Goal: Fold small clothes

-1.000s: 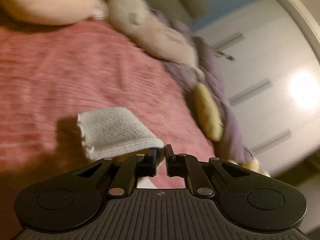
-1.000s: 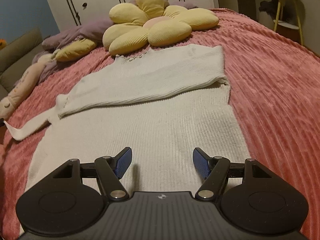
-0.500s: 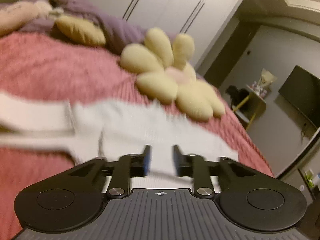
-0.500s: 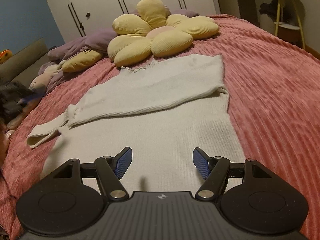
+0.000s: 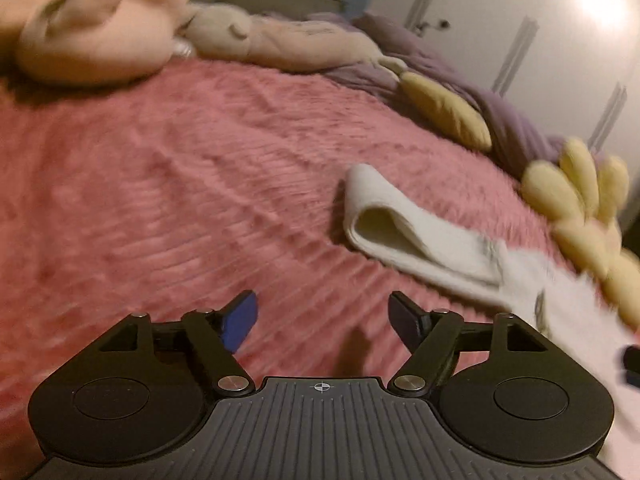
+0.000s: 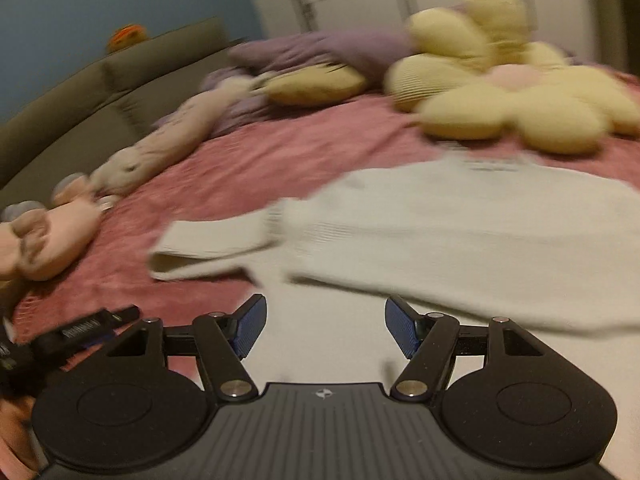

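One cream ribbed-knit sweater [image 6: 460,232] lies spread on a bed covered by a pink ridged plush blanket [image 5: 180,184], one sleeve [image 5: 404,236] trailing out flat with its cuff gaping. The left tongs [image 5: 322,322], jaws having just spread wide, hover released above bare blanket beside that sleeve. The right tongs [image 6: 322,330], narrowing slightly, stand released over the sweater's body, nothing between the blue ridged pads [image 6: 250,328]. One yellow flower-shaped cushion [image 6: 512,96] sits beyond, with two soft plush toys.
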{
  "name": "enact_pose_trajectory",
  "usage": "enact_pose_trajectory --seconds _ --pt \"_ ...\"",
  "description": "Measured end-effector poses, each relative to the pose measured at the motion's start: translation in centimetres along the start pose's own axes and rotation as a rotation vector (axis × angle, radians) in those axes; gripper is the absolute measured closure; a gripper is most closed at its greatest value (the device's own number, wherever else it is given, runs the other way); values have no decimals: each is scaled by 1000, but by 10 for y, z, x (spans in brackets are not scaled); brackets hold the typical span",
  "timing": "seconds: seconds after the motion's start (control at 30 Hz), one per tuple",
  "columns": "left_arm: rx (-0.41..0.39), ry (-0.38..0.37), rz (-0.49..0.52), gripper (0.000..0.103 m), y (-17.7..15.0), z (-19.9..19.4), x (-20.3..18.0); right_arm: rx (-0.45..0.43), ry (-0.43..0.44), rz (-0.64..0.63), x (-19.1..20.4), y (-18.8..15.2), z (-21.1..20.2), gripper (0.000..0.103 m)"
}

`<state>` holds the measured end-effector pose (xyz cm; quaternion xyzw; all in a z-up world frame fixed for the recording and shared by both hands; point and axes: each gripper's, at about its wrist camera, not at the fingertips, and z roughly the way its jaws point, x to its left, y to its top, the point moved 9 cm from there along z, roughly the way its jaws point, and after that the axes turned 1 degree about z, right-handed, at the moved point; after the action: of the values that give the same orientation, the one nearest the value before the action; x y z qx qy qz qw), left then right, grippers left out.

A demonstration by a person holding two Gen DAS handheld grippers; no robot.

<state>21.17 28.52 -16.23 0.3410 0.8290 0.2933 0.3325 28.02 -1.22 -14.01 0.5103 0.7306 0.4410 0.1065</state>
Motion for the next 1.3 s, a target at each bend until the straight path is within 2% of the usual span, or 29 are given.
enact_pose_trajectory --seconds 0.03,0.07,0.13,0.23,0.33,0.4,0.47,0.57,0.73,0.8,0.83,0.87,0.97,1.1,1.2,1.3 --pt "-17 -17 -29 9 2 3 -1 16 17 2 9 5 14 44" --pt "-40 -37 -42 7 5 7 -3 32 30 9 17 10 29 48" --pt "-60 -90 -36 4 1 17 -7 65 51 56 25 19 58 50" --pt "-113 -129 54 2 -11 17 -11 128 53 158 21 24 97 50" --pt "-106 -149 34 1 -3 28 -17 152 79 304 10 27 124 51" --pt "-106 -148 12 1 -3 30 -14 147 109 389 8 30 134 51" --pt "-107 -133 31 1 -5 30 -16 160 116 441 6 31 144 58" --pt "-108 -120 47 1 -6 31 -18 183 78 445 2 30 157 66" --pt "-110 -110 61 0 -7 31 -19 184 109 487 6 33 174 69" --pt "-111 -106 68 0 -7 32 -19 203 102 428 14 32 180 81" --pt "-111 -106 70 0 -7 32 -19 217 103 409 17 31 182 95" --pt "-112 -107 69 0 -7 32 -19 219 92 392 18 31 181 97" --pt "-115 -108 66 0 -6 32 -19 135 49 271 25 46 161 98" --pt "-122 -132 66 0 -4 27 -24 -68 -38 111 14 78 95 98" --pt "-126 -212 96 0 -7 17 -42 -162 -115 100 -21 86 44 98" --pt "-95 -322 181 0 -20 10 -71 -201 -266 68 -69 80 -1 98"
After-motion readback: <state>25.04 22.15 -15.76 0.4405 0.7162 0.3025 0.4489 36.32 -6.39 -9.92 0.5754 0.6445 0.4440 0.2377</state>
